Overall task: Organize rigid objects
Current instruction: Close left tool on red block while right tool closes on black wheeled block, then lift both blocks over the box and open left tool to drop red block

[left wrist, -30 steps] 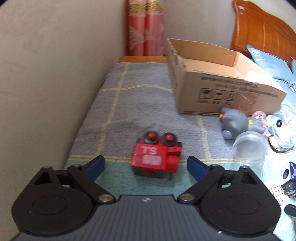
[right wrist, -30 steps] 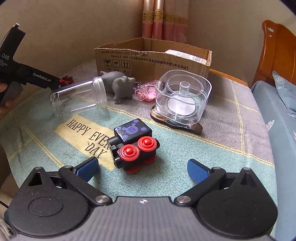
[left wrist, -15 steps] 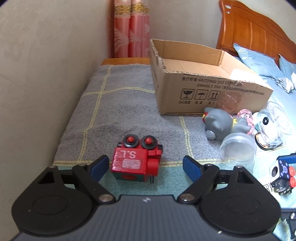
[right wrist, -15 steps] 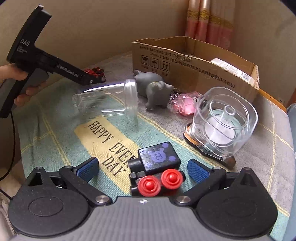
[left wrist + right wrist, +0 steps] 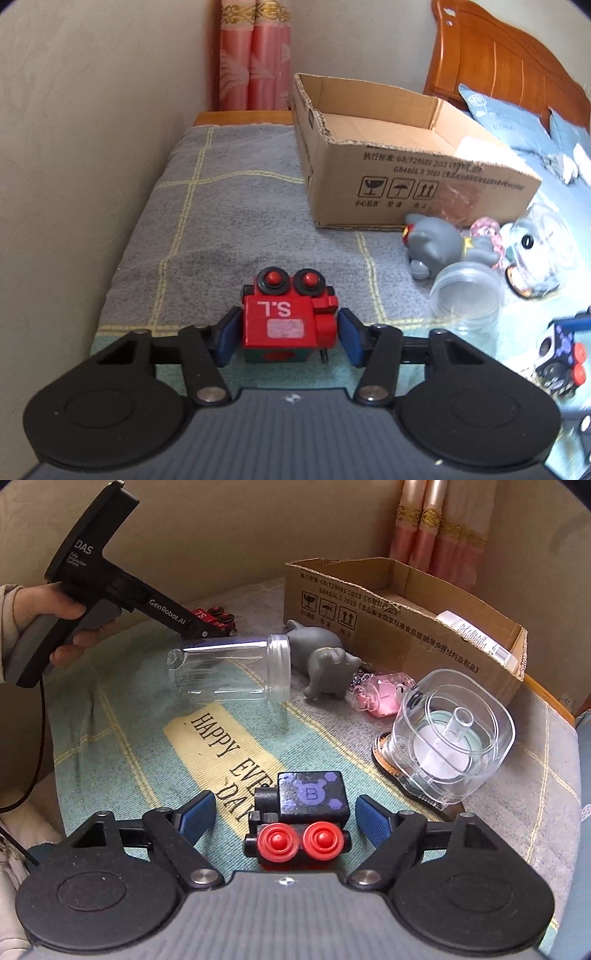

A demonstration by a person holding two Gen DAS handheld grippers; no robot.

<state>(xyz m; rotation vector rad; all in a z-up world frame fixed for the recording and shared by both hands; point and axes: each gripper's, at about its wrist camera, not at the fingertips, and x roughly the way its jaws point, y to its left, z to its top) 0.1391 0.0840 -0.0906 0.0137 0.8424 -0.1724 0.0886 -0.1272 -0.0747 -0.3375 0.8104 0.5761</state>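
A red toy train (image 5: 280, 321) marked "S.L" sits on the grey blanket (image 5: 221, 221). My left gripper (image 5: 289, 332) is closing on it, and both blue pads touch its sides. The right wrist view shows the same gripper (image 5: 207, 631) on the red train (image 5: 218, 614), held by a person's hand (image 5: 55, 609). A black toy train (image 5: 312, 797) with red wheels lies between the pads of my right gripper (image 5: 285, 816). Those jaws are closing, with a gap left on each side. The black train (image 5: 561, 354) also shows at the right edge of the left wrist view.
An open cardboard box (image 5: 388, 627) stands at the back, with a label or packet inside. In front of it lie a clear jar (image 5: 229, 670) on its side, a grey animal toy (image 5: 325, 657), a pink trinket (image 5: 380, 694) and a clear square container (image 5: 450, 742). A wall (image 5: 92, 147) runs along the left.
The left jaws have closed in from wide apart onto the red train. The right jaws have narrowed around the black train, which now sits closer and centred between them.
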